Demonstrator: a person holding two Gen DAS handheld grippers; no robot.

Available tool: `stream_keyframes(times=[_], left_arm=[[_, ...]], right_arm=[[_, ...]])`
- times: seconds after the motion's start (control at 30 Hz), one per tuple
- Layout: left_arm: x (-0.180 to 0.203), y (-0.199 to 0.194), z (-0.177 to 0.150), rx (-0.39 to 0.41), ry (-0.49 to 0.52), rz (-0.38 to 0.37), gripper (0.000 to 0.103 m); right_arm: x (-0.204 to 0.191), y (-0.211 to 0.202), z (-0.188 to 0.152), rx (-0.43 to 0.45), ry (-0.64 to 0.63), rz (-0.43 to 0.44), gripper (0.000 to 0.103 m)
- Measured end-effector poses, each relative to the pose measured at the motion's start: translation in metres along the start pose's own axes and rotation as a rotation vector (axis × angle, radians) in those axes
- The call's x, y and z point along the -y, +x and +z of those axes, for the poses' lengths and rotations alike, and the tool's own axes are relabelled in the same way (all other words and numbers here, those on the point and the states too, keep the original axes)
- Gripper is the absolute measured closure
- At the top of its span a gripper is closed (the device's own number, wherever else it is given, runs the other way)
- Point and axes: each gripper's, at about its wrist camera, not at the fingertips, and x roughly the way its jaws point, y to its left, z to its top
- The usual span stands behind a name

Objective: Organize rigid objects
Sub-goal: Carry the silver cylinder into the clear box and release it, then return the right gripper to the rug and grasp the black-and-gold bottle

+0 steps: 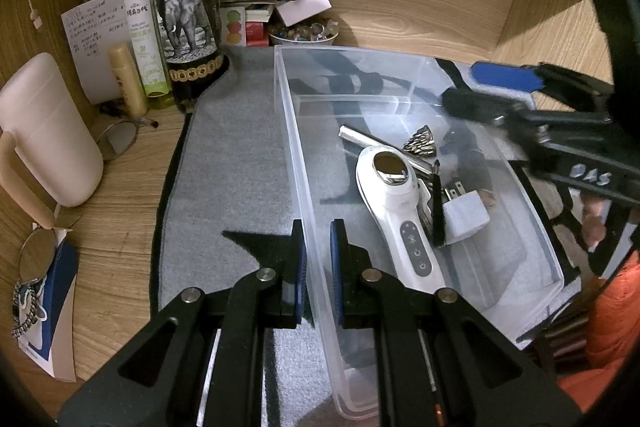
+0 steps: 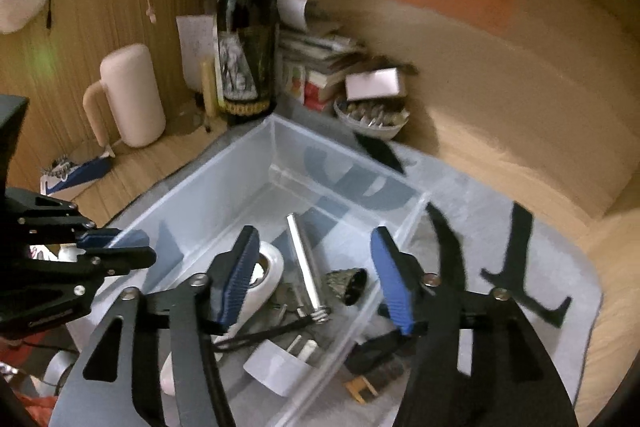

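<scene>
A clear plastic bin (image 1: 304,187) sits on a grey mat (image 1: 232,163). My left gripper (image 1: 319,259) is shut on the bin's left wall, one finger on each side. Inside lie a white handheld device (image 1: 394,203), a metal rod (image 1: 368,138), a white plug adapter (image 1: 466,217), a silver cone-shaped piece (image 1: 421,143) and a thin black tool (image 1: 438,211). My right gripper (image 2: 316,275) is open and empty above the bin (image 2: 224,179), over the rod (image 2: 306,267) and the device (image 2: 266,273). It shows at the right in the left wrist view (image 1: 480,91).
A dark wine bottle (image 1: 186,7), a green spray bottle (image 1: 142,27), a pink mug (image 1: 44,131), papers and a bowl of small items (image 1: 304,33) crowd the desk's back left. A dark item with an orange plug (image 2: 372,375) lies on the mat beside the bin.
</scene>
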Motion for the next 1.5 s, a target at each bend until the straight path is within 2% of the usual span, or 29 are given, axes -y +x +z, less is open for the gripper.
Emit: stream_keyframes(times=[0.23, 0.4, 0.63, 0.77, 0.93, 1.03, 1.27, 1.33, 1.5], left_arm=[[-0.003, -0.001, -0.001, 0.002, -0.006, -0.006, 0.093], [-0.003, -0.001, -0.001, 0.001, -0.003, -0.003, 0.093], [-0.002, -0.001, -0.001, 0.001, -0.002, -0.001, 0.093], [-0.003, -0.001, -0.001, 0.001, -0.001, -0.001, 0.093], [-0.003, -0.001, -0.002, 0.001, -0.001, -0.002, 0.093], [-0.003, -0.001, -0.002, 0.000, -0.001, -0.002, 0.093], [-0.003, -0.002, -0.002, 0.001, -0.001, -0.002, 0.093], [-0.003, -0.002, -0.002, 0.001, -0.002, -0.001, 0.093], [-0.003, -0.002, -0.002, 0.000, -0.002, -0.002, 0.093]], right_arm=[[0.020, -0.032, -0.002, 0.061, 0.019, -0.068, 0.045], [0.041, -0.043, -0.012, 0.061, 0.058, -0.122, 0.045], [0.069, -0.027, -0.042, -0.035, 0.138, -0.153, 0.045], [0.078, -0.003, -0.067, -0.130, 0.193, -0.113, 0.045], [0.072, 0.020, -0.085, -0.205, 0.197, -0.075, 0.045], [0.067, 0.025, -0.091, -0.214, 0.188, -0.060, 0.045], [0.080, 0.024, -0.102, -0.238, 0.195, -0.114, 0.045], [0.086, 0.023, -0.105, -0.230, 0.217, -0.113, 0.048], [0.086, 0.024, -0.103, -0.212, 0.212, -0.111, 0.068]])
